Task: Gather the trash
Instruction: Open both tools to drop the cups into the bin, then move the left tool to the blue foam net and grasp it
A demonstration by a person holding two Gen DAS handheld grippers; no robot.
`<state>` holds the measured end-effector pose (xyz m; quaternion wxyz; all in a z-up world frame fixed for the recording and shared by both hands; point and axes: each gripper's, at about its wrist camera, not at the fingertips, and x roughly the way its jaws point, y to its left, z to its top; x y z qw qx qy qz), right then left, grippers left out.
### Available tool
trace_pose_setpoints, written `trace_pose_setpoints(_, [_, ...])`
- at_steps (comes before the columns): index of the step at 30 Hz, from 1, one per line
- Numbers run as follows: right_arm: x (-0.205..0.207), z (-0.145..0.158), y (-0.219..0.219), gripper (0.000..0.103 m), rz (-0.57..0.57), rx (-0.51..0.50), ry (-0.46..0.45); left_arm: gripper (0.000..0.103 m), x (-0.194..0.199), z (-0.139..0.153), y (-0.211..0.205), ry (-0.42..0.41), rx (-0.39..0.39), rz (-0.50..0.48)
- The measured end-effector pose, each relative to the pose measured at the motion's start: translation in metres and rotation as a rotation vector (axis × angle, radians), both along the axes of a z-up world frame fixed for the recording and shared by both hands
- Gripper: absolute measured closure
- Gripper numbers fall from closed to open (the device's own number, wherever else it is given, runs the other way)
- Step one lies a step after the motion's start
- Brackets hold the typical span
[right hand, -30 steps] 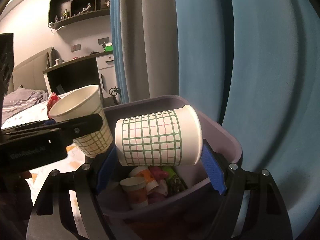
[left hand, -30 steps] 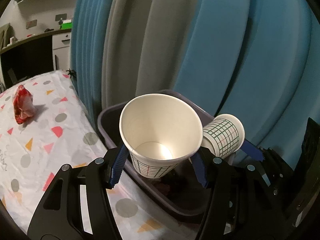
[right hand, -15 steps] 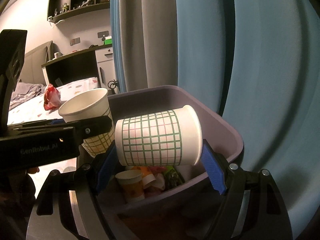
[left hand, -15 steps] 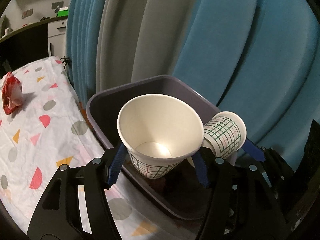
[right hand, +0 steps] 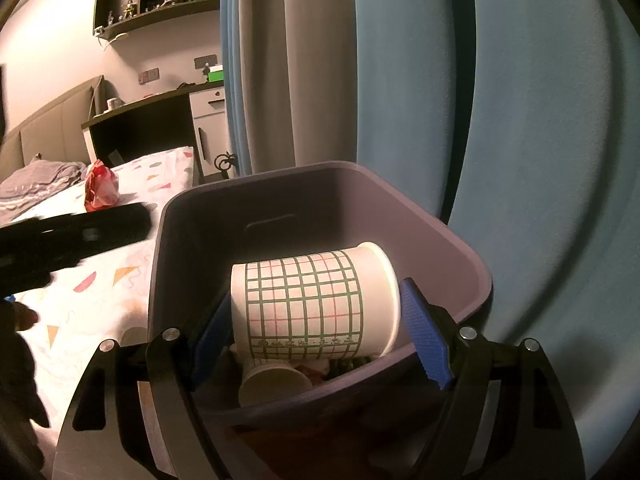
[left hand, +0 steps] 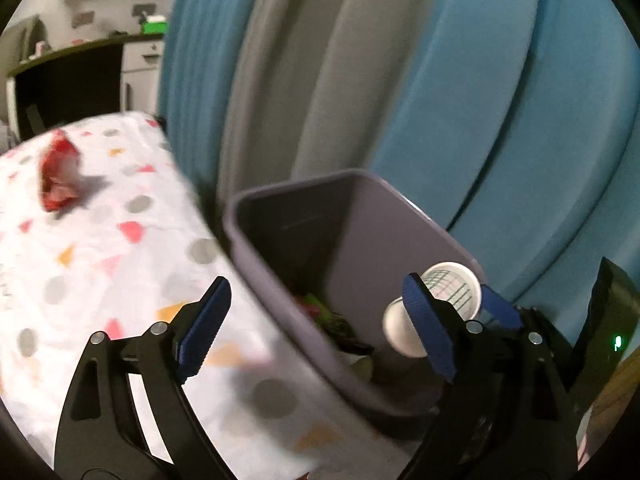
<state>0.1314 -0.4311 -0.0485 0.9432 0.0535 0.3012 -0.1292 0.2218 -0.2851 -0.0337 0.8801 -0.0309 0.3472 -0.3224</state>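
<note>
The purple bin stands between the bed and the curtain, with trash at its bottom. My left gripper hangs beside the bin's near left rim, its jaws opening with nothing between them. In the right wrist view it is a blurred black bar left of the bin. My right gripper is shut on a checked paper cup lying sideways over the bin's mouth. That same checked cup shows at the right in the left wrist view. Under it in the bin lies another pale cup.
A crumpled red wrapper lies on the patterned bedspread left of the bin. Blue and grey curtains hang right behind the bin. A dark desk and white cabinet stand at the far wall.
The left jaws spread wide and the plain-mouthed paper cup they held is gone from them. The left gripper shifted toward the bed side of the bin. The right gripper kept still with its cup.
</note>
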Motion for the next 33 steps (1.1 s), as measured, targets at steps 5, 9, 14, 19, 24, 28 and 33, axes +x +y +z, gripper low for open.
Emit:
trace_pose_setpoints(5, [-0.005, 0.003, -0.002, 0.022, -0.01, 0.01, -0.024, 0.015, -0.011, 0.003, 0.044, -0.042, 0.025, 0.108])
trace_pose_setpoints(9, [-0.011, 0.01, -0.001, 0.022, -0.026, 0.016, -0.047, 0.015, -0.021, 0.007, 0.083, -0.063, 0.048, 0.205])
trace_pose_setpoints(14, [-0.022, 0.023, 0.009, 0.022, -0.03, 0.02, -0.09, 0.015, -0.032, 0.009, 0.131, -0.09, 0.103, 0.316])
trace_pose_setpoints(19, [-0.028, 0.037, 0.034, 0.018, 0.01, 0.035, -0.134, 0.015, -0.044, 0.006, 0.188, -0.085, 0.144, 0.433])
trace_pose_setpoints(24, [-0.024, 0.045, 0.073, 0.016, 0.119, 0.061, -0.17, 0.015, -0.049, -0.006, 0.249, -0.05, 0.181, 0.548])
trace_pose_setpoints(28, [-0.018, 0.047, 0.11, 0.016, 0.194, 0.058, -0.168, 0.015, -0.05, -0.013, 0.289, -0.023, 0.199, 0.62])
trace_pose_setpoints(33, [-0.005, 0.05, 0.146, 0.016, 0.256, 0.069, -0.151, 0.015, -0.041, -0.022, 0.325, 0.017, 0.223, 0.67])
